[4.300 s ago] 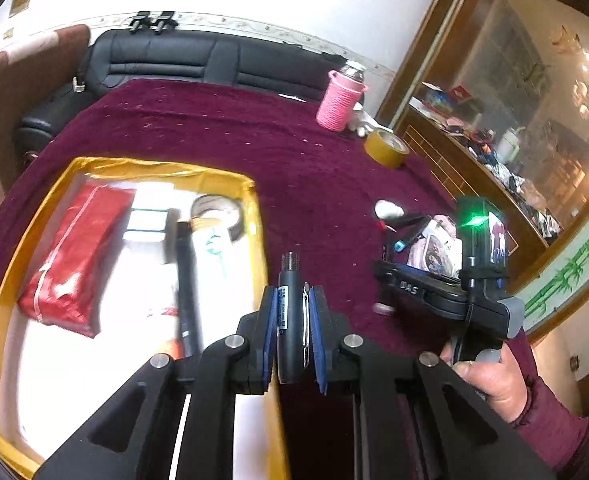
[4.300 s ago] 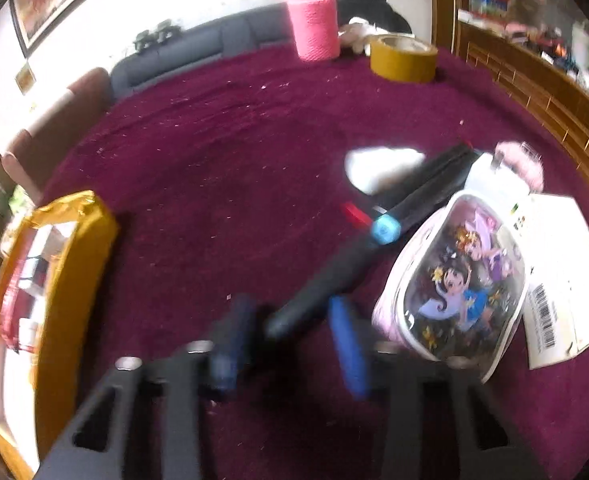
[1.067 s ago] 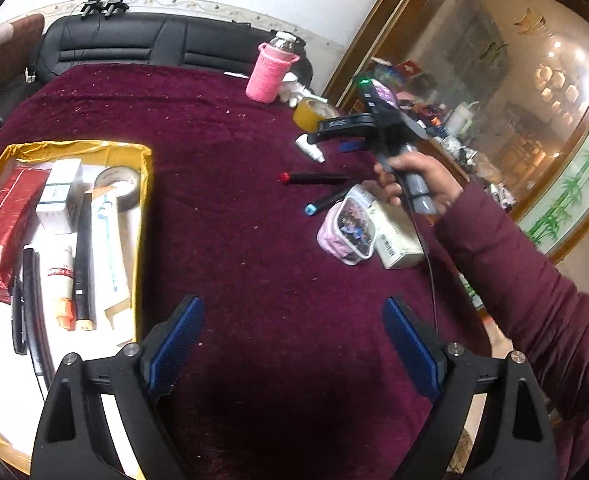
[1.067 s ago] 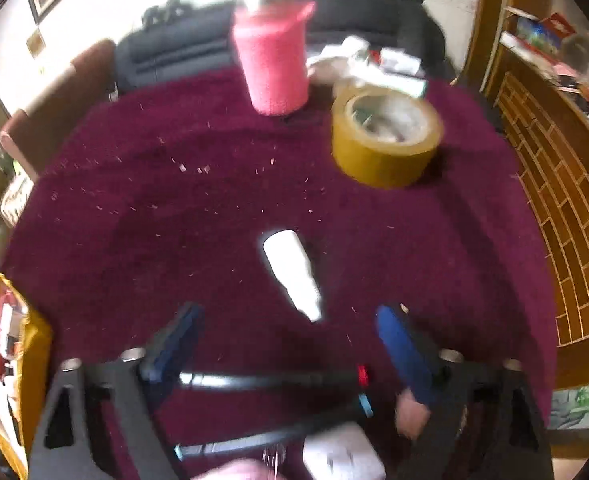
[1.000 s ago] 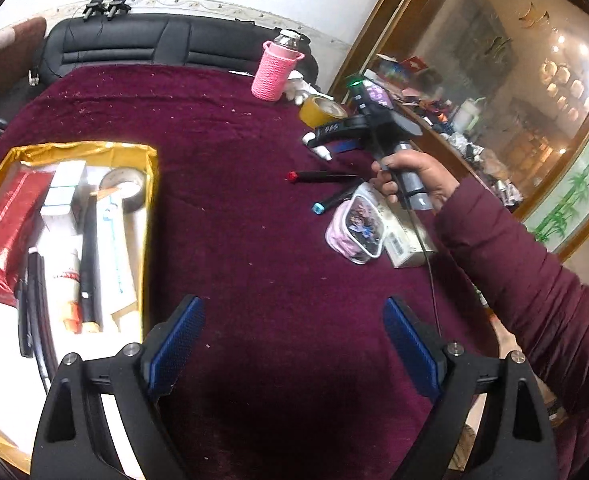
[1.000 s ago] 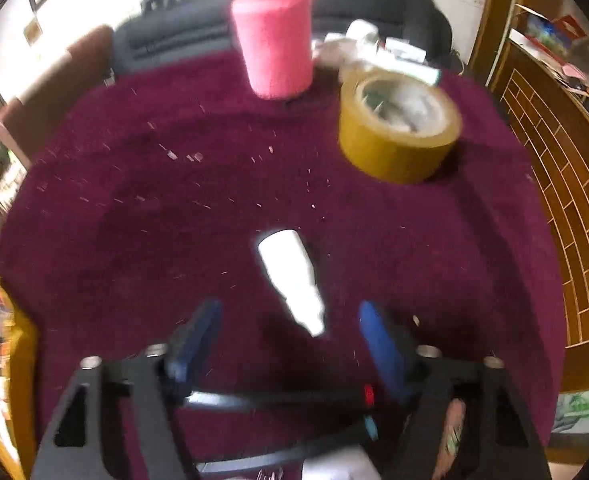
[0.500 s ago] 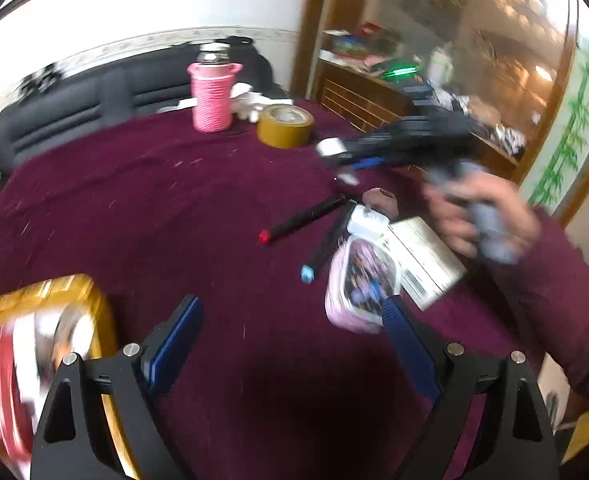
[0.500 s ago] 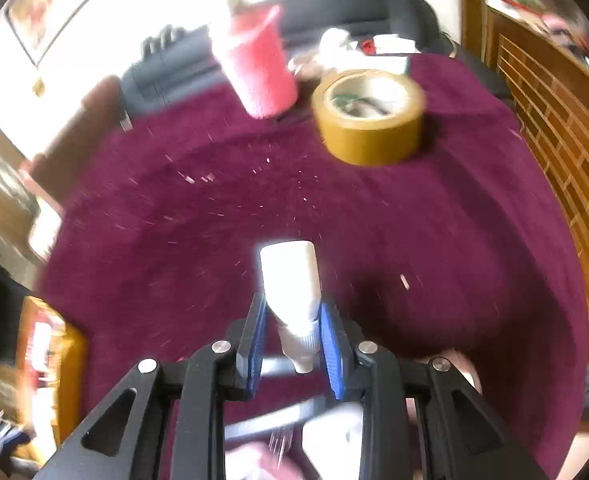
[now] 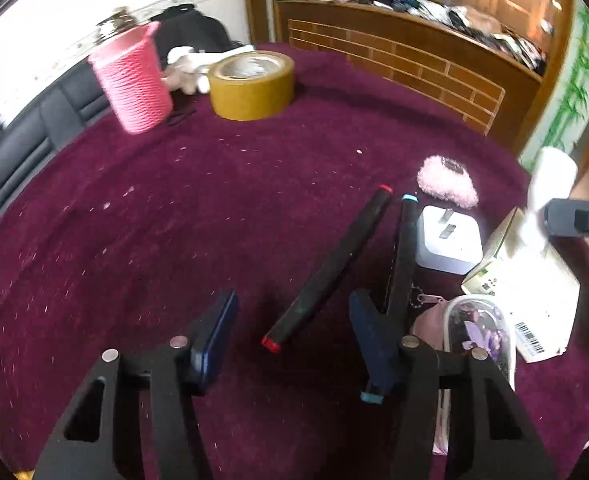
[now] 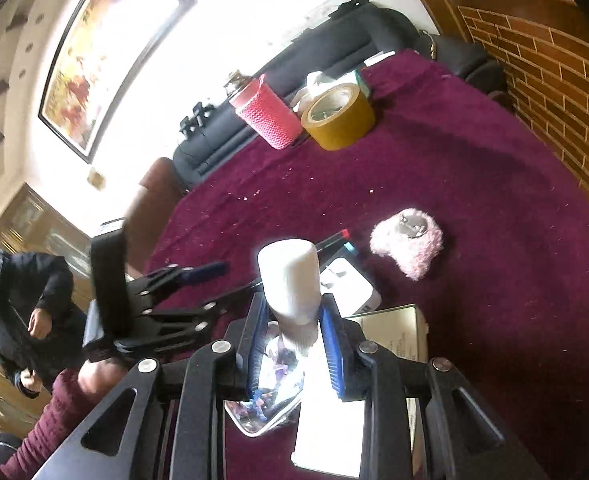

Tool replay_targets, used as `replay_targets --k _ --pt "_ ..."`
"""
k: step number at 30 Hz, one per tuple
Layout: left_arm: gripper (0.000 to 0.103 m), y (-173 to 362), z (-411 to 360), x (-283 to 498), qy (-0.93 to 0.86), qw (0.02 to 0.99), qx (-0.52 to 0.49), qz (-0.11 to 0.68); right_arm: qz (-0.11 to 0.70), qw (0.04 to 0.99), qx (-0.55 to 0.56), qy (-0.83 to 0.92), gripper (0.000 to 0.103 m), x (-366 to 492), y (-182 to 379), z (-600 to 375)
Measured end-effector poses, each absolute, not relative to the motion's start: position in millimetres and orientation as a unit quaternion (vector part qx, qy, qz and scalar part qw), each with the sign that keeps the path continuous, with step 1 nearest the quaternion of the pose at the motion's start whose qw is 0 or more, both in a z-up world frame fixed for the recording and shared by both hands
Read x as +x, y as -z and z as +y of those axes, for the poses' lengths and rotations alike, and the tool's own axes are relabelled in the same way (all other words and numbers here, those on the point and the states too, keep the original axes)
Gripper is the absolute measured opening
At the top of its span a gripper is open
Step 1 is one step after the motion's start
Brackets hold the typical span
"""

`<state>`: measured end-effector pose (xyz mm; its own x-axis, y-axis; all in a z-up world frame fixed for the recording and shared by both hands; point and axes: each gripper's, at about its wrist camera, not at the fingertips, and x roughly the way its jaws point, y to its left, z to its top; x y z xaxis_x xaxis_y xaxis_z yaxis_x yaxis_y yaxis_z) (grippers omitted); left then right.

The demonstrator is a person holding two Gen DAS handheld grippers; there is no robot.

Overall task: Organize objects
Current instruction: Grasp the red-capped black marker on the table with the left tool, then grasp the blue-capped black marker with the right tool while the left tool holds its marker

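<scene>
While the right gripper [image 10: 290,344] holds a white bottle [image 10: 290,280] clamped aloft, the left gripper [image 9: 290,320], jaws closing, straddles the red-tipped pen [image 9: 328,266], which runs away lengthwise toward the table's [image 9: 174,208] far-right edge.

A small white bottle [image 10: 290,284] is clamped neck-down in the right gripper [image 10: 294,344], lifted off the maroon tabletop [image 9: 214,208]. A black marker with red ends [image 9: 328,268] lies flat near the tabletop's right edge, between the closing jaws of the left gripper [image 9: 290,340], untouched. A blue-tipped black marker [image 9: 400,264] lies just beside it.
</scene>
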<state>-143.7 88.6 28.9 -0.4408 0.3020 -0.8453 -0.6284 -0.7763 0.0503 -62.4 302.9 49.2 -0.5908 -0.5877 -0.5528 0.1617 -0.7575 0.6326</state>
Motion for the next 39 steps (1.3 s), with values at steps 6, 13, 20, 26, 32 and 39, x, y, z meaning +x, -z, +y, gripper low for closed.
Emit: replay_targets --k 6,13,20,26,32,39 --pt "0.057 -8 117 -151 -0.800 0.311 -0.463 0.223 -0.297 0.234 0.388 0.841 0.029 -64 -41 310" --pt "0.042 -6 136 -163 -0.811 0.307 -0.460 0.189 -0.292 0.234 0.393 0.840 0.029 -62 -35 308" --pt "0.014 -9 139 -149 -0.824 0.279 -0.453 0.193 -0.291 0.237 0.394 0.839 0.029 -61 -31 304" --pt "0.014 -34 106 -126 -0.850 0.259 -0.436 0.143 -0.297 0.247 0.391 0.836 0.028 -59 -31 302" --pt "0.014 -64 68 -84 -0.872 0.239 -0.415 0.101 -0.285 0.233 0.399 0.840 0.028 -59 -29 298" --pt "0.014 -92 18 -22 -0.888 0.233 -0.395 0.043 -0.237 0.191 0.399 0.865 0.029 -58 -49 293"
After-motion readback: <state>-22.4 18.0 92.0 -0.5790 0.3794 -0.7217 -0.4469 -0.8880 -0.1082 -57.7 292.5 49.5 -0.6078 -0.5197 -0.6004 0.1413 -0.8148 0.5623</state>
